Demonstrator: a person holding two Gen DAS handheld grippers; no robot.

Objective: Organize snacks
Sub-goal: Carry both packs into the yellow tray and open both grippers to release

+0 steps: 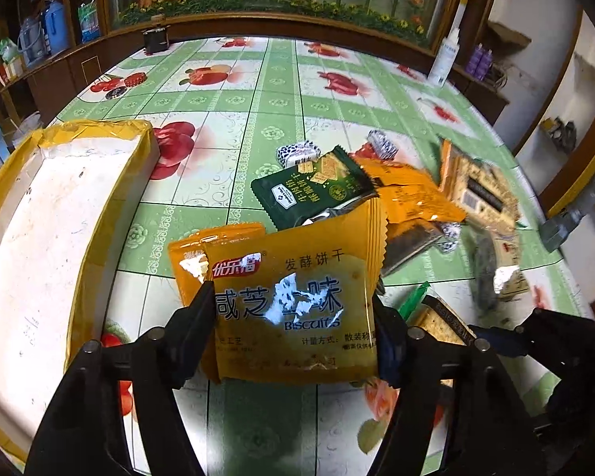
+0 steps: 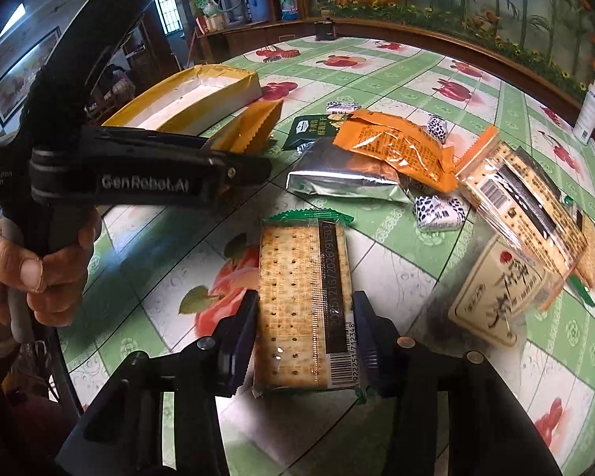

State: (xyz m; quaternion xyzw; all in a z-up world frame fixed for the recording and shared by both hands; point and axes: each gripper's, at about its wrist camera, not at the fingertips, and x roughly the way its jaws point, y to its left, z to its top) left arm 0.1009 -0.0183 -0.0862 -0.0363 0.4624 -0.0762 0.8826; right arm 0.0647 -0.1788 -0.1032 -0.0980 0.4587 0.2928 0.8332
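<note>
Left wrist view: left gripper (image 1: 293,317) clamped on yellow biscuit packet (image 1: 293,297); right gripper (image 2: 305,317) around cracker pack (image 2: 301,309); fruit-patterned green tablecloth (image 1: 234,91).

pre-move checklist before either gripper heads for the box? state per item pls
1. Left gripper shut on orange biscuit packet: ok.
2. Packet lifted off the tablecloth: cannot tell.
3. Right gripper straddles the clear cracker pack: ok.
4. Right pads pressing the pack: cannot tell.
5. Yellow-edged box open, floor bare: ok.
6. Left gripper's way to the box free: ok.
</note>
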